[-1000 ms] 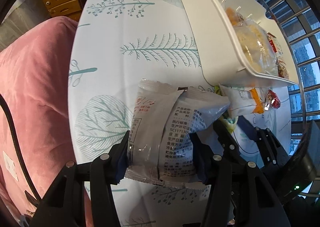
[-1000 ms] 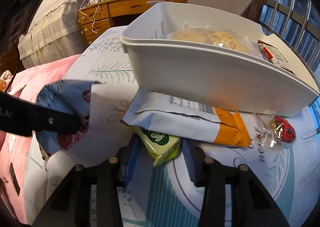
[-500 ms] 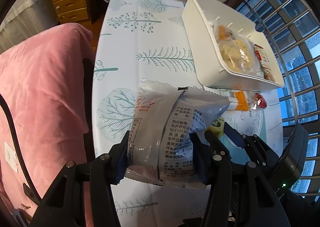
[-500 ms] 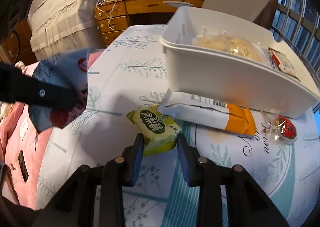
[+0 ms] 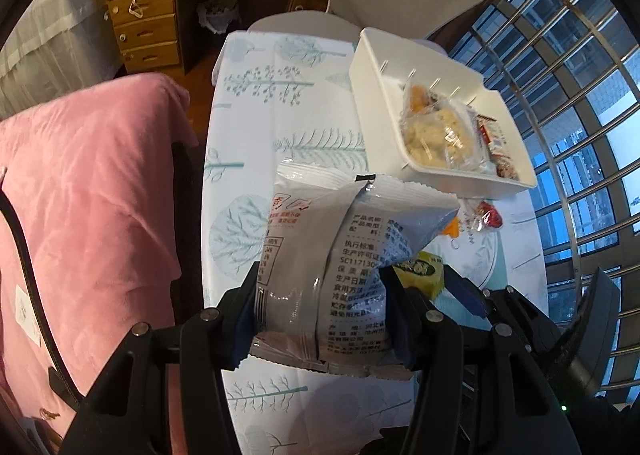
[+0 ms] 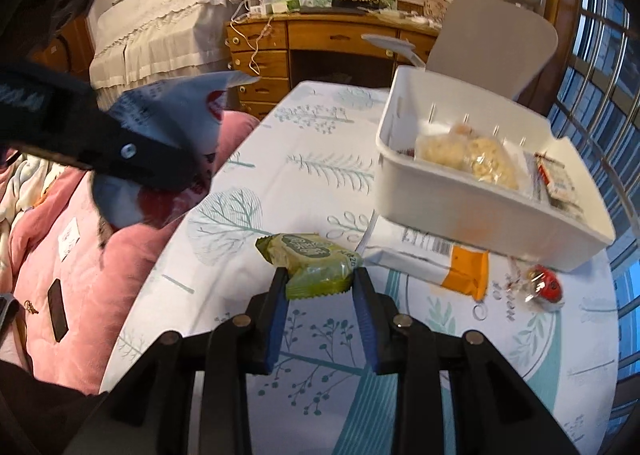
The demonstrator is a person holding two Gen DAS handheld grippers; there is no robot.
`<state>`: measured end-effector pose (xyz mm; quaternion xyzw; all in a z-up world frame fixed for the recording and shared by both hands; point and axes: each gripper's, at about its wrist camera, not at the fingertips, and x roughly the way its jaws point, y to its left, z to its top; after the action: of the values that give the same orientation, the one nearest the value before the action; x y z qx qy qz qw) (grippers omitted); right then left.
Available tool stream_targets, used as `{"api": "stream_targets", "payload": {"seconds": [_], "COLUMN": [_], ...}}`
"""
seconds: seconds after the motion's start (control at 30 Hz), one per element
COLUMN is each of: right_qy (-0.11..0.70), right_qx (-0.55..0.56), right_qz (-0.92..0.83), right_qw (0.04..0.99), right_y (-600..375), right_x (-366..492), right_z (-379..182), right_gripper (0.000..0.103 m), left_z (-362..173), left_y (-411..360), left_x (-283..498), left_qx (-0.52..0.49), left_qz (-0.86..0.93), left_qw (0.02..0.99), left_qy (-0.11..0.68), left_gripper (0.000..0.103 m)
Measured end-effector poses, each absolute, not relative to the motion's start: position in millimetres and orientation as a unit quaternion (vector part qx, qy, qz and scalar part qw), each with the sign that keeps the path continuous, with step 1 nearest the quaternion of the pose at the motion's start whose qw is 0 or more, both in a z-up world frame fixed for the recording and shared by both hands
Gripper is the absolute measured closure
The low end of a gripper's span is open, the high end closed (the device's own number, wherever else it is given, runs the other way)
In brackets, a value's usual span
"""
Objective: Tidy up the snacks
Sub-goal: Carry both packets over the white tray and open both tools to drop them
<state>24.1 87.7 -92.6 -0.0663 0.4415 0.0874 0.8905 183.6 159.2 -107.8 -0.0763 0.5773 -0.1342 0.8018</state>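
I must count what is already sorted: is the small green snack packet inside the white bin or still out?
Out. The green packet is held between the right gripper fingers, apart from the white bin.

The silver snack bag (image 5: 336, 267) fills the middle of the left wrist view and hides most of the green packet (image 5: 420, 273) and nearly all of the orange-ended packet (image 5: 452, 227) behind it. In the right wrist view the white bin (image 6: 460, 195) covers 1 end of that orange-ended packet (image 6: 432, 259). The left gripper's finger (image 6: 80, 139) there is blurred, and the bag's (image 6: 176, 111) print is probably unreadable.
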Motion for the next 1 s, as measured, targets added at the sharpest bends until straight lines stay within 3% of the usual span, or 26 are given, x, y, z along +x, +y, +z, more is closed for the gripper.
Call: {"api": "stream_targets", "payload": {"seconds": [0.67, 1.0], "right_qy": [0.380, 0.380], "right_qx": [-0.065, -0.062], "right_qz": [0.073, 0.072], "right_qw": [0.920, 0.920], "right_y": [4.3, -54.4], "right_x": [48.4, 78.0], "right_z": [-15.1, -5.1], "right_gripper": [0.071, 0.071], "left_z": [-36.6, -41.5], "left_y": [79.7, 26.6], "left_x": [253.1, 292.1], "left_qx": [-0.043, -0.052], "left_qz": [-0.159, -0.143], "left_qw": [0.846, 0.851], "left_qy": [0.507, 0.502], "left_gripper": [0.049, 0.049]}}
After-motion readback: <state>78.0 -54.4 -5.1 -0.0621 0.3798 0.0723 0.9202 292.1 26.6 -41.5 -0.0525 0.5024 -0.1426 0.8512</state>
